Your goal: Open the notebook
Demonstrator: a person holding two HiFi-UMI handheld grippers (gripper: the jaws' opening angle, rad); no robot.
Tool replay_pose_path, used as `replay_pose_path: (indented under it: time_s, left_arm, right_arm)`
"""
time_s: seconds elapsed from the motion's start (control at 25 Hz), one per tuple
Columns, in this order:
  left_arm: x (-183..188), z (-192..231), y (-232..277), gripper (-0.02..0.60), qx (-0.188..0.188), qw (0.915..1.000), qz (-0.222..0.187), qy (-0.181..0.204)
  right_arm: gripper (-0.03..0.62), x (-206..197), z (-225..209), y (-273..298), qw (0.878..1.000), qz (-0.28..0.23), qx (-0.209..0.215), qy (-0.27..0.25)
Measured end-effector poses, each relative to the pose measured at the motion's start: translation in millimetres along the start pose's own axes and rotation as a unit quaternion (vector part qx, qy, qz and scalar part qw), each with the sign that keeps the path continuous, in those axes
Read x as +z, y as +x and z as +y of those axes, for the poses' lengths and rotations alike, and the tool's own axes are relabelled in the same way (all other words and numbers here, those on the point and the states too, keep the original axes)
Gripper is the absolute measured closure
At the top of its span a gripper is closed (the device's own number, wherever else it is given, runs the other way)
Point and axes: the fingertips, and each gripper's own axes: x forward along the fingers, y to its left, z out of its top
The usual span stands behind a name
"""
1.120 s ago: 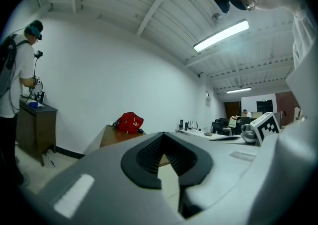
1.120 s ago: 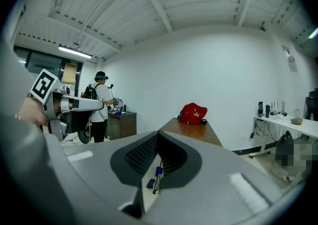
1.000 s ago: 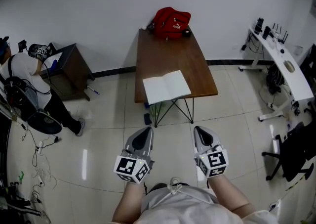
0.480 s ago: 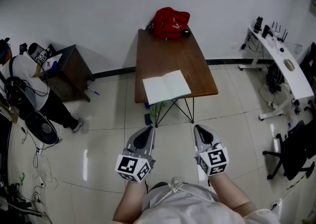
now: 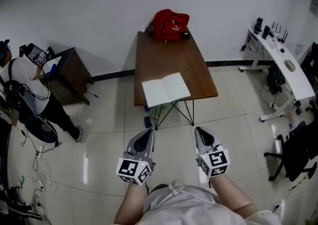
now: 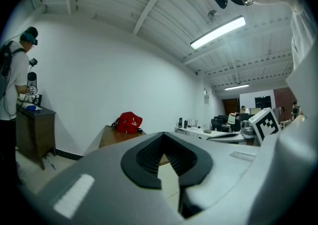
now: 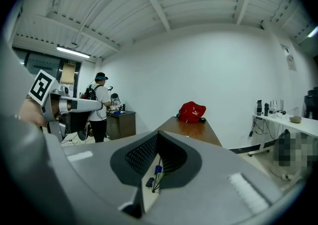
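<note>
The notebook (image 5: 166,90) lies open, white pages up, at the near edge of the brown table (image 5: 171,55). A red bag (image 5: 170,24) sits at the table's far end; it also shows in both gripper views (image 6: 128,122) (image 7: 193,112). I stand on the tiled floor a good step short of the table. My left gripper (image 5: 145,133) and right gripper (image 5: 202,132) are held side by side near my body, pointing at the table, both shut and empty. The jaws hide the notebook in both gripper views.
A person (image 5: 20,90) stands at a dark cabinet (image 5: 67,70) on the left, with cables on the floor nearby. A white desk (image 5: 280,65) with devices and a black office chair (image 5: 293,154) stand at the right. Tiled floor lies between me and the table.
The person at the left has shifted stance by the cabinet. The head view has drifted slightly. Both grippers keep their place and stay shut.
</note>
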Motion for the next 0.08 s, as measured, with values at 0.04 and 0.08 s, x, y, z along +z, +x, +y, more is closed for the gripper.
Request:
replay_pose_path:
  time_s: [0.04, 0.08]
  left_arm:
    - [-1.1, 0.4, -0.5, 0.575, 0.001, 1.0, 0.0, 0.0]
    - [-2.3, 0.8, -1.1, 0.575, 0.002, 1.0, 0.001, -0.001]
  right_arm:
    - [0.589, -0.7, 0.4, -0.1, 1.0, 0.0, 0.0, 0.0]
    - [0.589, -1.4, 0.9, -0.2, 1.0, 0.001, 0.001, -0.001]
